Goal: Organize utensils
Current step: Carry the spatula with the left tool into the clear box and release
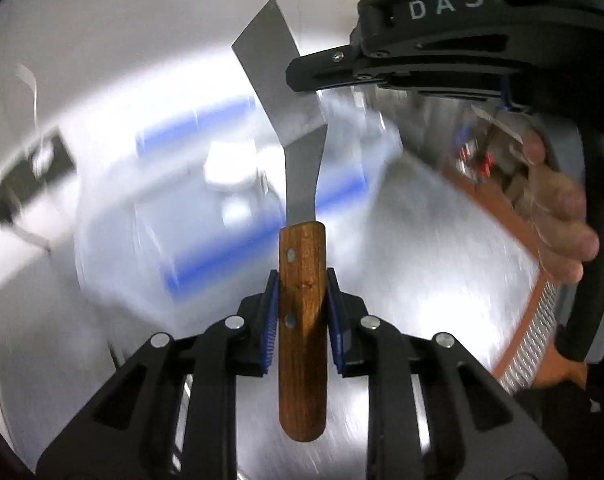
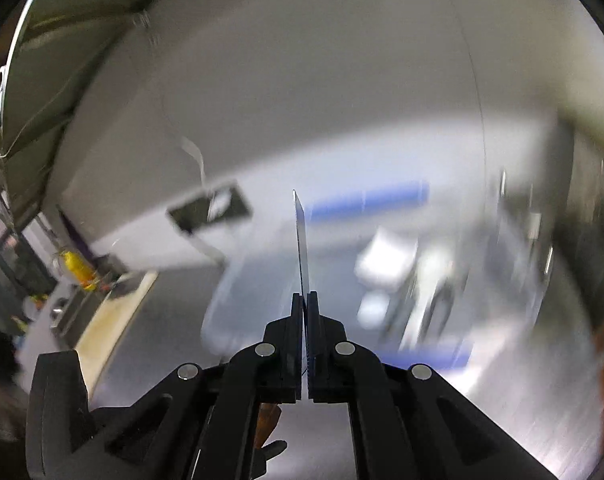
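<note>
My left gripper (image 1: 302,292) is shut on the wooden handle of a metal spatula (image 1: 302,304), held in the air with its flat blade (image 1: 280,80) pointing away. My right gripper (image 1: 302,76) comes in from the upper right and is shut on that blade. In the right wrist view, the right gripper (image 2: 304,304) clamps the blade (image 2: 301,240) edge-on, and the left gripper's body (image 2: 62,400) shows at lower left. A blurred utensil organizer with blue stripes (image 1: 206,200) sits below on the steel counter (image 1: 422,260); it also shows in the right wrist view (image 2: 382,280).
A person's hand (image 1: 558,208) holds the right gripper's grip. An orange board with a metal grater surface (image 1: 530,332) lies at the right. A grey wall (image 2: 302,80) stands behind, with a black plate (image 2: 210,206) on it. Everything below is motion-blurred.
</note>
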The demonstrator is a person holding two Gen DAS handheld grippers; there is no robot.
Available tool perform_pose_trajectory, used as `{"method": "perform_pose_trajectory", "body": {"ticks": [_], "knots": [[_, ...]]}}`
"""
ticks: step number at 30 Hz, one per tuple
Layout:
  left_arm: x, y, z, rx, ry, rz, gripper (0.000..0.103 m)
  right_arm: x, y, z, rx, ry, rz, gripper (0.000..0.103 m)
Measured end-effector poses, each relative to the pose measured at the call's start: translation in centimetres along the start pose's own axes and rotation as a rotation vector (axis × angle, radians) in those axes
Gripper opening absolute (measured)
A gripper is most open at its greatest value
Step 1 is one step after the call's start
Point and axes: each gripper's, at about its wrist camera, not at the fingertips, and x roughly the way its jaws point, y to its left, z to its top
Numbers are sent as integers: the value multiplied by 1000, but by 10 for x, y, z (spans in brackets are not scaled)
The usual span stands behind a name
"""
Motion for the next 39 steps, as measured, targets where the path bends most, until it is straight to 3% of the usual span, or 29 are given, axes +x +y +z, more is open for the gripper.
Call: {"method": "perform_pose_trajectory", "body": {"ticks": [4, 7, 9, 11, 15, 20, 24, 26, 27, 29, 31, 33, 35, 39], "knots": [[27, 17, 77, -8, -36, -19, 20, 16, -14, 69, -46, -51, -96, 3], [70, 42, 107, -33, 9, -50, 20, 47, -43, 110, -14, 12, -131, 3], [105, 52, 126, -55, 85, -91, 20, 71, -65, 119, 25, 77, -140, 4], [139, 57, 135, -81, 167, -126, 20, 100, -88, 117, 62, 159, -154, 4], [209, 62, 113, -151, 362, -187, 20, 165, -145, 91, 182, 335, -166, 4], [253, 60, 91, -207, 540, -225, 20, 214, -187, 55, 285, 500, -160, 3], [264, 69, 89, -269, 602, -230, 21, 237, -195, 35, 242, 629, -227, 3], [268, 75, 83, -320, 649, -228, 31, 239, -191, 27, 204, 654, -247, 8], [266, 77, 84, -320, 626, -205, 35, 237, -187, 26, 178, 649, -259, 8], [243, 80, 91, -298, 506, -139, 47, 224, -171, 27, 96, 600, -305, 8], [208, 84, 91, -296, 401, -106, 51, 196, -150, 32, 14, 498, -354, 10], [171, 86, 92, -311, 282, -91, 56, 167, -130, 37, -36, 403, -377, 23], [137, 91, 90, -320, 188, -80, 72, 139, -110, 38, -80, 325, -390, 46], [80, 91, 65, -322, 84, -70, 79, 89, -68, 30, -119, 249, -326, 47]]}}
